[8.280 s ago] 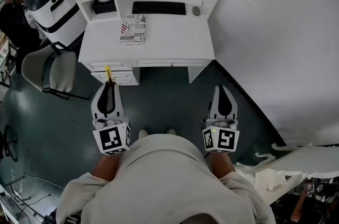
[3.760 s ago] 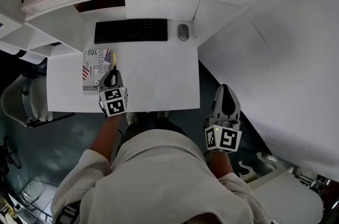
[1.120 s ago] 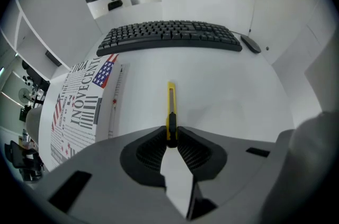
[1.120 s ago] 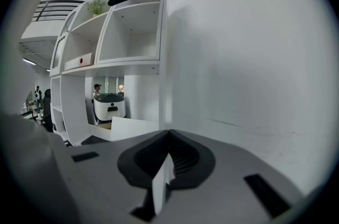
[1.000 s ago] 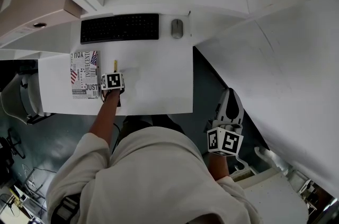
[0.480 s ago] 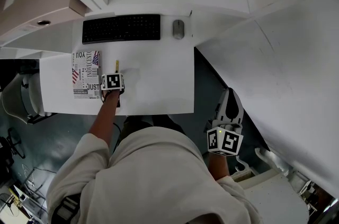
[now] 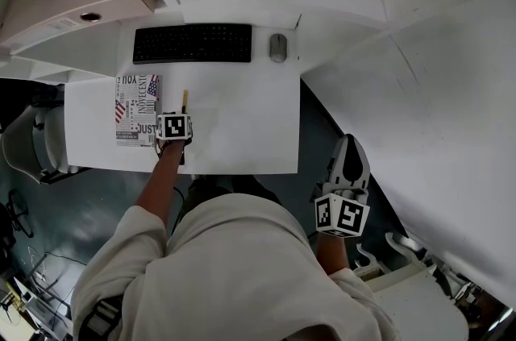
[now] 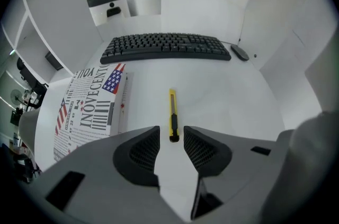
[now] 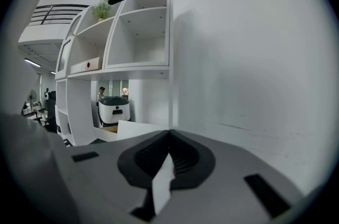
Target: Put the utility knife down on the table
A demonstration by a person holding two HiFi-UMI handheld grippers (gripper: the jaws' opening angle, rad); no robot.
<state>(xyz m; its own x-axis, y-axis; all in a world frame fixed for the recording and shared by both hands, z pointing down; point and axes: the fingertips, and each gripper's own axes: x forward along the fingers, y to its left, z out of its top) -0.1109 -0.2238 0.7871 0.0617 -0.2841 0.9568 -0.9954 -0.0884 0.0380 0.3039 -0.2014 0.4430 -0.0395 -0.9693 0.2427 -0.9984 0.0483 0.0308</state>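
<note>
The yellow utility knife [image 8: 172, 112] lies flat on the white desk [image 8: 222, 96], pointing toward the keyboard. My left gripper [image 8: 171, 132] points steeply down over its near end. The jaws are opening, and the knife's black butt sits in the gap with the pads [image 8: 143, 150] clear of it. In the head view the knife [image 7: 185, 99] shows just beyond the left gripper's marker cube [image 7: 174, 126]. My right gripper [image 7: 348, 144] hangs off the desk's right side, near the white wall. Its jaws [image 9: 169, 135] are shut on nothing.
A black keyboard [image 7: 192, 43] and a mouse [image 7: 278, 47] lie at the back of the desk. A printed booklet [image 7: 137, 110] lies just left of the knife. White shelves rise behind the desk. A grey chair [image 7: 31, 142] stands to the left.
In the earliest frames the left gripper held the knife away from the desk; now the knife lies on the desk. Over the last second neither gripper has visibly moved.
</note>
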